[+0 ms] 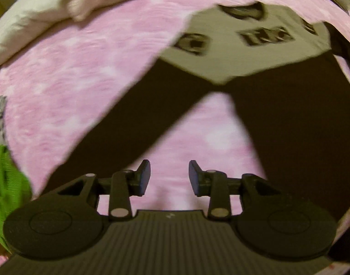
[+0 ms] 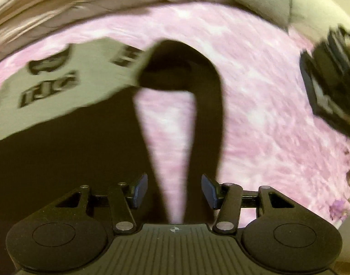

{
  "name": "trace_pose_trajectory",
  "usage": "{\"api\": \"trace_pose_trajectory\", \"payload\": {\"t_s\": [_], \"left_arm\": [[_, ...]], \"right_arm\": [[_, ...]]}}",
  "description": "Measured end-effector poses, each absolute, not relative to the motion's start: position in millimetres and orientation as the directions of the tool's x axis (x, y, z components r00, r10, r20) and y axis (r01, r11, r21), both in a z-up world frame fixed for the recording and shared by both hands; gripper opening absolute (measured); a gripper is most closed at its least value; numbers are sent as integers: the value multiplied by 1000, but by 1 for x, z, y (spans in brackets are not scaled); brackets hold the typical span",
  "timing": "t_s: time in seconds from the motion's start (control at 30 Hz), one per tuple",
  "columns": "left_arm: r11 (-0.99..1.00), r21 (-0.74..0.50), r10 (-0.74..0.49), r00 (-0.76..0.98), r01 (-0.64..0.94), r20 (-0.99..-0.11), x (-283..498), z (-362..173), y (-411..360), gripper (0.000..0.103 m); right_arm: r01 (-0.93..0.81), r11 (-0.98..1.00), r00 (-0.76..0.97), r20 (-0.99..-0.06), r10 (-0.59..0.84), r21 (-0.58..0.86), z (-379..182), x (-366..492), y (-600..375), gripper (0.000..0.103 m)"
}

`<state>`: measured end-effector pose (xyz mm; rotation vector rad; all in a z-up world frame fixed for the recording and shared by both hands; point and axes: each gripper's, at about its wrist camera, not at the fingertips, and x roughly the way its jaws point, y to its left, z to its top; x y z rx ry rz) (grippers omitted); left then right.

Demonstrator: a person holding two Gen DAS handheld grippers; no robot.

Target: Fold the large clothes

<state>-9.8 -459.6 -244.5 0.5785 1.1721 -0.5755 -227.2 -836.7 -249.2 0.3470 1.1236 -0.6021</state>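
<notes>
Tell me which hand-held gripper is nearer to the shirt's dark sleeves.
Right. The right hand-held gripper has a dark sleeve running between its open fingers; the left hand-held gripper is open over bare pink blanket, in the gap between sleeves.

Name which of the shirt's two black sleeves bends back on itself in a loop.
The sleeve running up from the right gripper: its far end curls back toward the tan body, enclosing pink blanket. The other sleeve lies straight.
</notes>
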Motion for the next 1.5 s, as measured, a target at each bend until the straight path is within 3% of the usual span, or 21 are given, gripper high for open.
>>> {"api": "trace_pose_trajectory", "payload": {"t_s": [0.2,0.23,0.3,0.4,0.5,0.6,0.67,0.7,0.73,0.9,1.17,1.5], "left_arm": [[658,94,-113,221,747,-969,-75,-252,-572,38],[645,93,-112,215,759,-970,-80,-251,-586,38],[611,93,-111,202,786,-973,-90,-251,-616,38],[566,97,-113,194,819,-974,-98,-247,-651,38],[538,97,-133,198,837,-971,-99,-239,-680,38],[524,94,-157,205,846,-966,-100,-232,-705,39],[511,93,-166,204,854,-965,-102,-230,-718,40],[504,92,-167,202,859,-965,-104,-231,-724,40],[498,90,-167,197,863,-966,-105,-232,-729,40],[491,75,-144,166,868,-976,-114,-245,-739,40],[476,80,-111,150,876,-982,-126,-257,-745,42],[499,96,-136,187,861,-973,-135,-239,-756,46]], "right_arm": [[564,820,322,-941,-106,100,-290,-248,-888,49],[554,819,347,-935,-68,147,-292,-251,-894,43],[536,814,387,-922,-1,224,-287,-257,-905,6],[557,797,414,-910,-23,233,-255,-272,-922,5],[603,779,429,-894,-133,174,-210,-295,-961,5],[663,749,387,-861,-331,10,-179,-313,-1012,6],[694,714,331,-840,-430,-92,-173,-317,-1044,21],[702,704,321,-834,-449,-108,-170,-319,-1055,34],[704,702,331,-823,-462,-111,-168,-321,-1061,37],[696,716,355,-839,-413,-59,-182,-333,-1055,46],[744,666,311,-908,-281,49,-236,-357,-1054,47],[781,617,347,-886,-307,92,-226,-355,-1093,49]]}}
